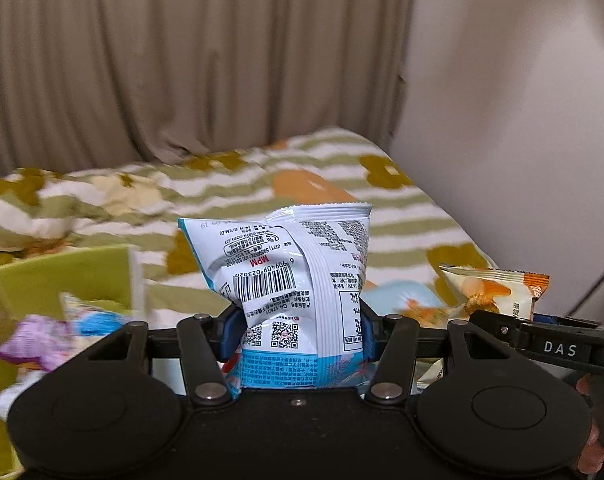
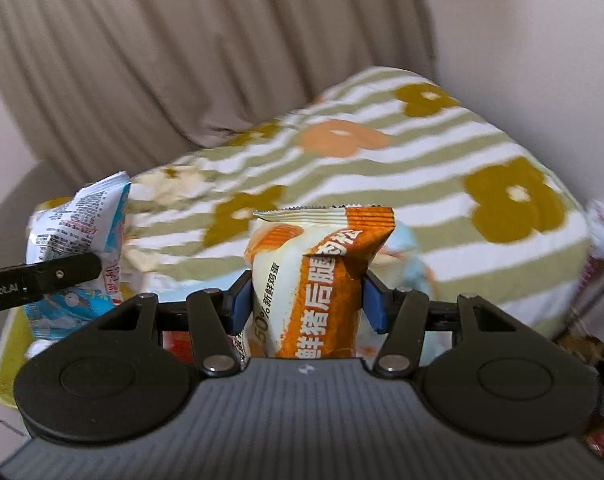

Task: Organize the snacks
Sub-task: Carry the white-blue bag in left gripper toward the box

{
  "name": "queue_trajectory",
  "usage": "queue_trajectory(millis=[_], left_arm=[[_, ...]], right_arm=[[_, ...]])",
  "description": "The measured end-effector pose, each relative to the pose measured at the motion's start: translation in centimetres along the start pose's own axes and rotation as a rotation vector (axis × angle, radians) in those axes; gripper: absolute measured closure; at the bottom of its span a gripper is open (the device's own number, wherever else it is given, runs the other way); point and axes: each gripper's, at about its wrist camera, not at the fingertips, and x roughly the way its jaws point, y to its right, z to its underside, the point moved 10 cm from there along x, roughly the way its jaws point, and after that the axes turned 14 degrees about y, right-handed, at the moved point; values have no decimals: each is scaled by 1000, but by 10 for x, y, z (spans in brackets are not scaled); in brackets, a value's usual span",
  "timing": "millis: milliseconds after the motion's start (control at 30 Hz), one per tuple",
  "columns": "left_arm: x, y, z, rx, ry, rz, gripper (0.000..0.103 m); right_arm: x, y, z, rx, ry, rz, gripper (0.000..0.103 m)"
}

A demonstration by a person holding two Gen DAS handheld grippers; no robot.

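Note:
In the left wrist view my left gripper is shut on a white and blue snack bag with a barcode, held upright above the bed. The same bag appears at the left of the right wrist view, clamped by the left gripper's black finger. My right gripper is shut on an orange and cream snack packet, its blue pads pressing both sides. That packet also shows at the right of the left wrist view.
A bed with a green-striped flowered cover lies below both grippers. A lime-green box holding several snack packets stands at the left. Beige curtains and a pale wall stand behind. A hand shows at the lower right.

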Motion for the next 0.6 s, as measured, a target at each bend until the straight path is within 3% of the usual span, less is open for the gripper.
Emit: queue_trajectory(millis=[267, 600], left_arm=[[-50, -90, -12, -57, 53, -119, 44], [-82, -211, 17, -153, -8, -247, 44]], right_arm=[[7, -120, -5, 9, -21, -219, 33], [23, -245, 30, -51, -92, -336, 33]])
